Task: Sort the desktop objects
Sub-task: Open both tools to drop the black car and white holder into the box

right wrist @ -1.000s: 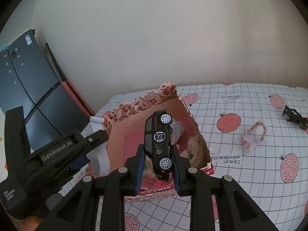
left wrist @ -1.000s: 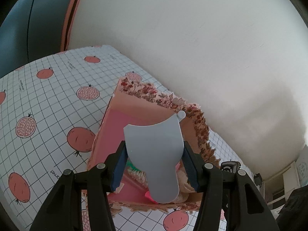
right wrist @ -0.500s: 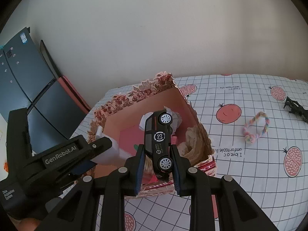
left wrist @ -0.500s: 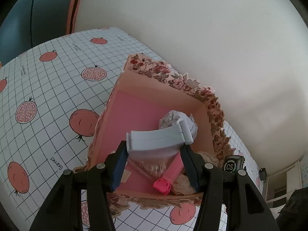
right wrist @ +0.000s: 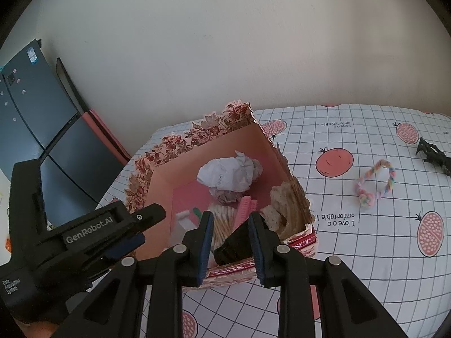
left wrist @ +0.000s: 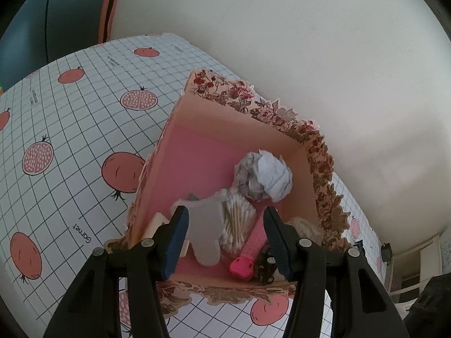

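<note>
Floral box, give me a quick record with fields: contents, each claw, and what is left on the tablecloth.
Box: floral box, open top
Contents: crumpled paper, cotton swabs, grey scraper, pink item
Left claw: open, above the box
Right claw: toy car between its pads, grip unclear
Outside: braided ring on the tablecloth

Floral-rimmed pink box at frame centre holds crumpled paper, cotton swabs, a grey scraper and a black toy car.
</note>
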A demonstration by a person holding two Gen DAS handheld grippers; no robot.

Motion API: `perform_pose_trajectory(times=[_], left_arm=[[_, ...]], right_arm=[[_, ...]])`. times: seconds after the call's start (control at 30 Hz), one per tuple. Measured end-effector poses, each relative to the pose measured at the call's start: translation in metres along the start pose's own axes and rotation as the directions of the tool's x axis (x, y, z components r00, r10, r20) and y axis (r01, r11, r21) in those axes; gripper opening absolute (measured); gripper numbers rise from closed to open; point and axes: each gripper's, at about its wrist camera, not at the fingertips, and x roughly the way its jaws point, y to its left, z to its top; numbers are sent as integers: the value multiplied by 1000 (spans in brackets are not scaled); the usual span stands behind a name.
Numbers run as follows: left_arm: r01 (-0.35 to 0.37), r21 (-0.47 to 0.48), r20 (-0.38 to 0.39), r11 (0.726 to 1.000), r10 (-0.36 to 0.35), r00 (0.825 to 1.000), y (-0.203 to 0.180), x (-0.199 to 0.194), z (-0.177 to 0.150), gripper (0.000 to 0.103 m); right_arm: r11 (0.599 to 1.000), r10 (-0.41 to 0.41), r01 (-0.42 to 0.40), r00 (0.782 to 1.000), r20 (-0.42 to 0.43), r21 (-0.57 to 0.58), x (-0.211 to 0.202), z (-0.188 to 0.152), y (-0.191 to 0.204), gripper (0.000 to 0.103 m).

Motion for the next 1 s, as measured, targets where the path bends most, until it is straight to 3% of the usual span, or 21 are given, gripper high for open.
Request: perform_pose_trajectory(times=[1.0], left_arm=[[-16, 21, -10, 1000, 16, 1000, -5, -3, -1, 57]], right_arm=[[1000, -14, 14, 1000, -6, 14, -4, 2, -5, 28]])
